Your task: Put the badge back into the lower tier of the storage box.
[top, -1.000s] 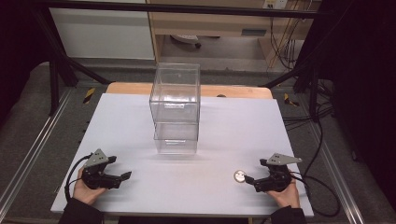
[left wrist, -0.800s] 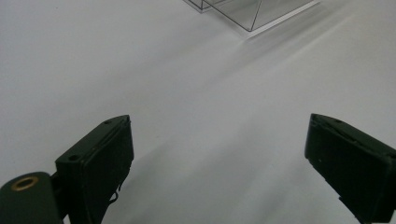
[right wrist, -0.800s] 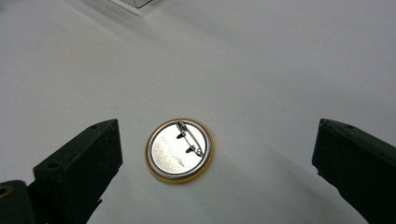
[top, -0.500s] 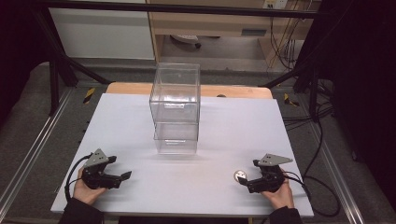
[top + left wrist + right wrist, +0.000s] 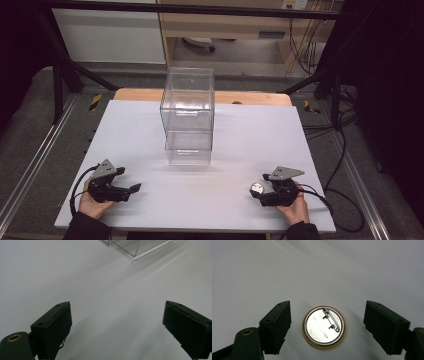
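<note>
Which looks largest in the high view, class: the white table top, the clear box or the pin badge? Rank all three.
1. White table top, largest by far.
2. Clear box, standing at its middle.
3. Pin badge, a small disc at the right tongs.

Round pin badge (image 5: 324, 326) lies face-down; silver back and safety pin upward.

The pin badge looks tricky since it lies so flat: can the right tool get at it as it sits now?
Probably yes. The pin badge lies pin side up on the white table, already between the right tool jaws, which have just been closing without touching it. Nothing stands between them; its flatness may make gripping awkward.
</note>
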Available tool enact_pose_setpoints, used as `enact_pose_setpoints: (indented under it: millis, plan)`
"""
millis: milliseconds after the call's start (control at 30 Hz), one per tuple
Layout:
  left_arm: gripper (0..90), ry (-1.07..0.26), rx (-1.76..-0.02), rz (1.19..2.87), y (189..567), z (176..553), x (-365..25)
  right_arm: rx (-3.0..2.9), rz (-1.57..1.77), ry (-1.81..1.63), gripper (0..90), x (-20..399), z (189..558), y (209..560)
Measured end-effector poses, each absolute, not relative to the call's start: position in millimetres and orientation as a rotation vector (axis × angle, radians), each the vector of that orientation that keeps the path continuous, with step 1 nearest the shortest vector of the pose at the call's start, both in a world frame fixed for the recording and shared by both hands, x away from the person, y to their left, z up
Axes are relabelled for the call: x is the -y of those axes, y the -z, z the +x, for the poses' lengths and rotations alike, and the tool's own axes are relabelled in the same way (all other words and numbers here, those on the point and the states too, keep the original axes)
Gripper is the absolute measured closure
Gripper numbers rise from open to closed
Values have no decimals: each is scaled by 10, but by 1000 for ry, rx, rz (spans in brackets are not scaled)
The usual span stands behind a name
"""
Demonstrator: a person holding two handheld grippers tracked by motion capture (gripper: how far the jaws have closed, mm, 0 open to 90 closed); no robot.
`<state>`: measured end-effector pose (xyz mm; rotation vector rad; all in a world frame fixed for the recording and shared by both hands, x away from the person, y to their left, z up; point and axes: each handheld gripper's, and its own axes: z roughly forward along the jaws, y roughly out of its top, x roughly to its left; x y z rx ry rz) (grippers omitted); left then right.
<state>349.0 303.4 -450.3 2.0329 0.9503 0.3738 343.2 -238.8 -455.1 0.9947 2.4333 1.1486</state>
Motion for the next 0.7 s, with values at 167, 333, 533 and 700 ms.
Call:
enact_pose_setpoints:
  millis: [167, 333, 533, 700]
  plan:
    - [80, -375, -950, 2033, 4504, 3489, -3035, -2447, 968, -1158, 302, 2375, 3427, 4563]
    - [81, -376, -949, 2034, 4504, 3488, -3034, -2458, 946, -1131, 363, 2377, 3423, 4568]
    - [81, -376, -950, 2035, 4504, 3484, -3032, -2473, 937, -1103, 406, 2378, 3426, 4576]
    - [81, -376, -949, 2036, 4504, 3483, -3032, -2477, 918, -1095, 434, 2375, 3424, 4581]
